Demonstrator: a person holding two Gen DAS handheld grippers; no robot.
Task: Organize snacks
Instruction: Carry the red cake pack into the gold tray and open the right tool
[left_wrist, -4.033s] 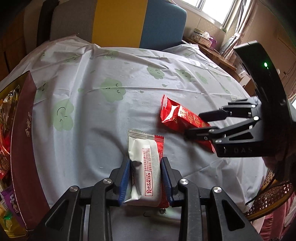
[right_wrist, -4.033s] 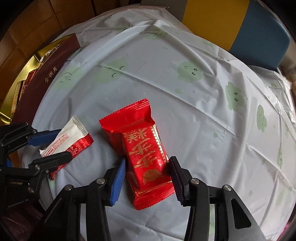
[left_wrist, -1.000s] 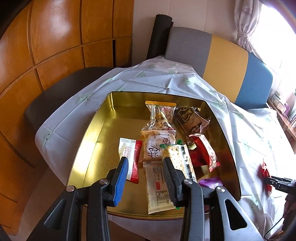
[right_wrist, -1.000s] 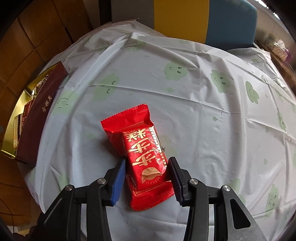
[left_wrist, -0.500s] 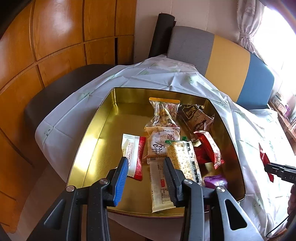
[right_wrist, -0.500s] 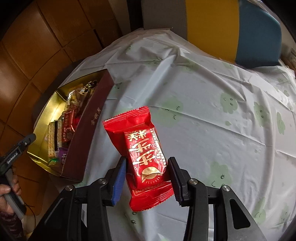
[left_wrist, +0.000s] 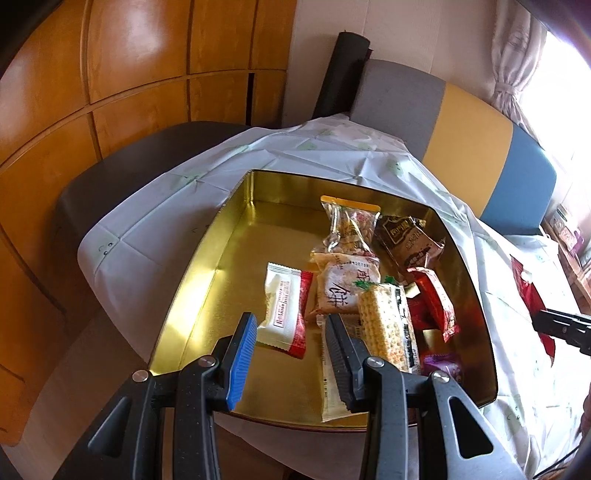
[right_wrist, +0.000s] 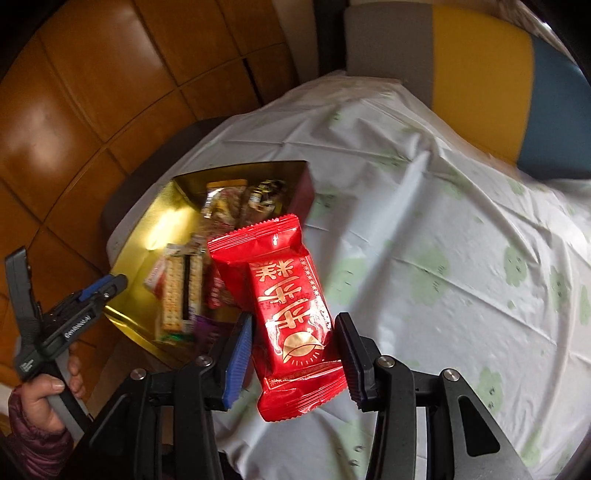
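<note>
The glossy red snack packet with gold lettering (right_wrist: 291, 314) is pinched across its middle in the right gripper (right_wrist: 293, 360), up in the air over the counter's white cloth (right_wrist: 424, 229), just short of the gold-lined rectangular tin (left_wrist: 207, 280). I'd carry it over the bare gold floor, go low, then let go. The left gripper (left_wrist: 290, 354) hangs over the tin, jaws partly apart and empty.

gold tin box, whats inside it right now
Inside the gold tin box: white-and-red wafer packet, clear peanut bag, brown packet, cracker pack, red packets, purple wrapper. Items beneath the pile are covered.
</note>
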